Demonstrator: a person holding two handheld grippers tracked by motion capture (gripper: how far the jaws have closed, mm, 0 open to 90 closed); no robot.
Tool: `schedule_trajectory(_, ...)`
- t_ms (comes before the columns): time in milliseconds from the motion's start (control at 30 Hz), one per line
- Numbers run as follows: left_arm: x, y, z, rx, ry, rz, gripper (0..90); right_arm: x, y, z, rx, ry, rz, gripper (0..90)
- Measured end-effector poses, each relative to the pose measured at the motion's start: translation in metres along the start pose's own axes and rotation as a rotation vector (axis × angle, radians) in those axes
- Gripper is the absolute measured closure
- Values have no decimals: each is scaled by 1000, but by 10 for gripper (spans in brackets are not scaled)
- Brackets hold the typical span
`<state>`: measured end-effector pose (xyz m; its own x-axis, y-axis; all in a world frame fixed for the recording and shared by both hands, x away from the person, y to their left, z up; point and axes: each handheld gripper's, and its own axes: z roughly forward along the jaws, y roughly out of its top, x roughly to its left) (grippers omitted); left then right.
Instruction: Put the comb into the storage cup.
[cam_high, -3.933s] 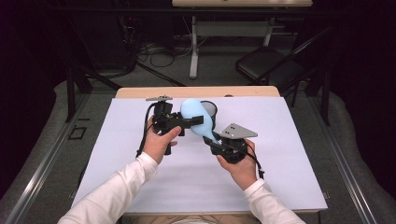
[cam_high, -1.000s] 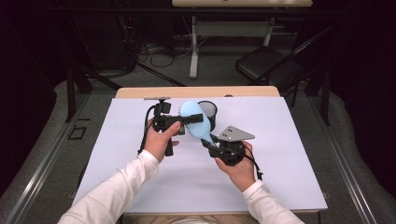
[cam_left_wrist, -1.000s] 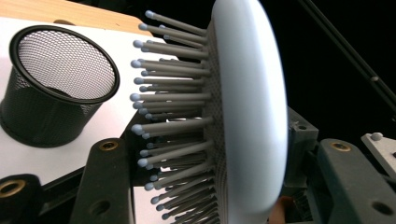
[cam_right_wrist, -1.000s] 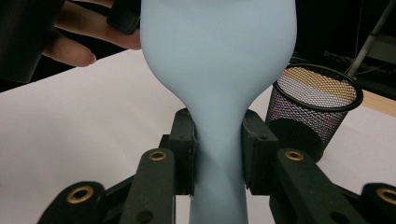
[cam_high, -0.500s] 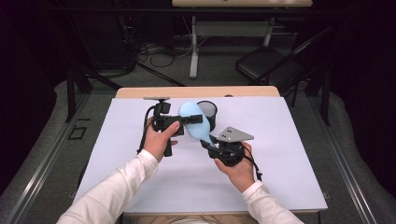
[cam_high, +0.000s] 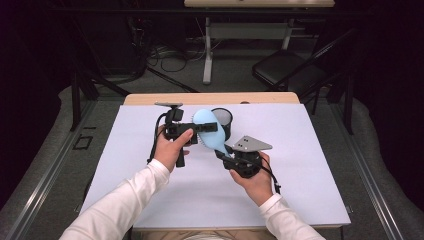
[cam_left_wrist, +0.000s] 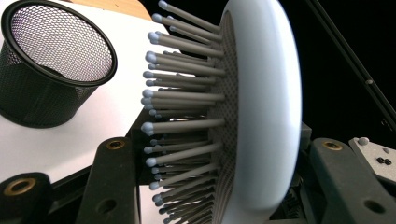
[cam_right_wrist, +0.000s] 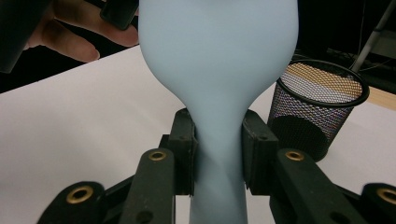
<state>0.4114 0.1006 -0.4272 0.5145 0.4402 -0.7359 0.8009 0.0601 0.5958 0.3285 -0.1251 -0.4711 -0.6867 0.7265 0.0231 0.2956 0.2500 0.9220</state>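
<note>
- Above the white surface (cam_high: 300, 190), beside the mesh cup (cam_high: 223, 120), your pale blue hairbrush (cam_high: 210, 131) hangs between both claws.
- Right claw (cam_right_wrist: 218, 154) clamps the smooth, stiff, possibly slippery handle.
- Left claw (cam_high: 204, 127) has just been closing and now pinches the head, light but with springy bristles (cam_left_wrist: 182, 121); favour the rim.

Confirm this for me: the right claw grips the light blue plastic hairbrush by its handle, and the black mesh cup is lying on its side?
Not quite. The black mesh cup stands upright, open mouth up, as the right gripper view shows. The right claw does grip the light blue plastic hairbrush by its handle.
</note>
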Motion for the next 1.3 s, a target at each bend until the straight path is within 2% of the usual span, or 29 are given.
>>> schedule_trajectory(500,0,2,2,17,19,-20,482,-2,0,1,6,5,18,691)
schedule_trajectory(600,0,2,2,15,18,-40,482,-2,0,1,5,6,19,689)
schedule_trajectory(867,3,3,3,20,26,-58,482,-2,-1,2,18,8,21,671)
schedule_trajectory(1300,7,4,4,24,36,-54,481,-3,-1,4,29,16,37,598)
